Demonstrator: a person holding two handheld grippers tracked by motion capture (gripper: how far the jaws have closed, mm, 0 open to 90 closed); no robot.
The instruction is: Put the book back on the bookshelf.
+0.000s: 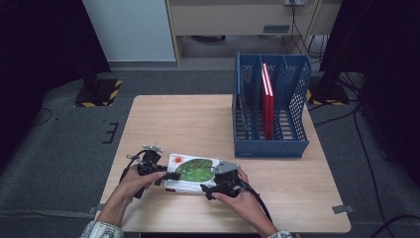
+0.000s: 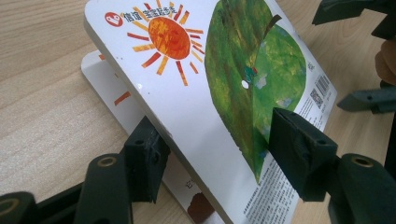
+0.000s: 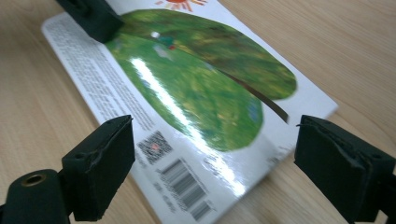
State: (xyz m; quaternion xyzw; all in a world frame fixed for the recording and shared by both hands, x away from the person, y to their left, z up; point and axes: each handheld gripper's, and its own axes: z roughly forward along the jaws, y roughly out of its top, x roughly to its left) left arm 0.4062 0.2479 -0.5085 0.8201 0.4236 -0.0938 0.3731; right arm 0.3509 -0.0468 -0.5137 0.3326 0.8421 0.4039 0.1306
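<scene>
At the left of the desk (image 1: pixel 148 119), near its front edge, our left gripper (image 1: pixel 166 177) had its jaws closed on the left end of the picture book (image 1: pixel 194 171). In the left gripper view one jaw sat under the book's cover and the other pressed on top of the green leaf printed there, so the book (image 2: pixel 196 93) was tilted, one edge lifted off the wood. Beneath that raised cover a second white board with orange marks (image 2: pixel 105 79) lay flat on the desk; we could not tell whether it was part of the same book.

The book itself lay across the front middle of the desk, between our two hands, with its sun at the left end and its barcode at the right end.

At the book's right end our right gripper (image 1: pixel 212 190) stood with jaws wide apart. In the right gripper view the book (image 3: pixel 196 93) ran between the two black jaws, one beside the barcode and the other past the far corner, neither one pressing on it. The left gripper's jaw showed at the top of that view, on the cover.

Farther back at the right stood a blue file rack (image 1: pixel 270 144), well apart from the book. A red book (image 1: pixel 268 99) stood upright in one of its middle slots.
</scene>
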